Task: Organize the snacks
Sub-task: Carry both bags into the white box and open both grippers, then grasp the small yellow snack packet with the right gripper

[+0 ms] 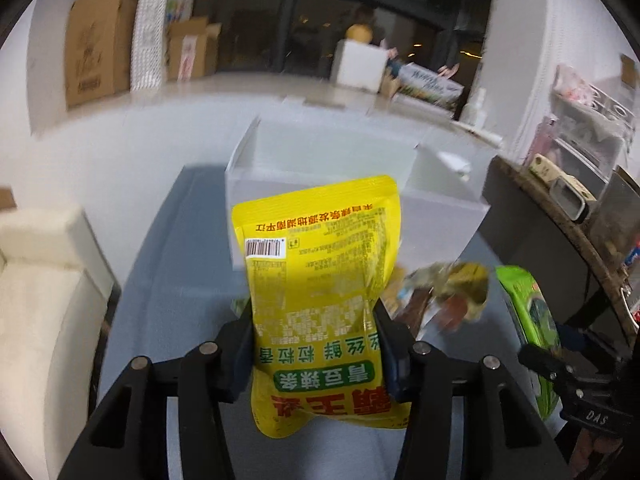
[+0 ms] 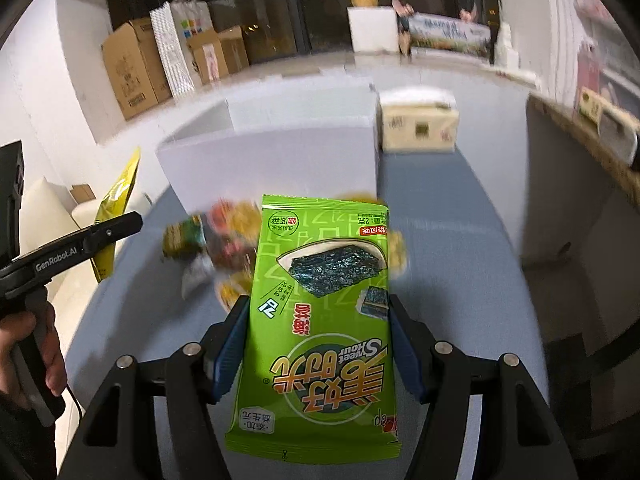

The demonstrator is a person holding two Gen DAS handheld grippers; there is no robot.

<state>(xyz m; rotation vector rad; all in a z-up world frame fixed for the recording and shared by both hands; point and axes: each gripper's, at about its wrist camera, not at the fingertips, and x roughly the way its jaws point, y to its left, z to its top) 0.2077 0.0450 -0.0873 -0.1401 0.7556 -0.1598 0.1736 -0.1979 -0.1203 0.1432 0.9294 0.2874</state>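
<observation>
Standing on the smooth blue-grey table [image 2: 460,240], a plain white box [image 2: 272,152] with flat matte walls rises behind a loose, blurred heap of small shiny snack packets [image 2: 224,248]. The left gripper [image 1: 316,344] is clamped on a glossy yellow pouch [image 1: 320,280], held above the table before the box. The right gripper [image 2: 320,344] pinches a flat green seaweed bag [image 2: 320,320] over the heap.

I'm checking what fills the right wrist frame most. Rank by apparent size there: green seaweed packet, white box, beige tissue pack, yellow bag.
1. Green seaweed packet, though nearness inflates it.
2. White box.
3. Beige tissue pack.
4. Yellow bag, seen edge-on.
</observation>
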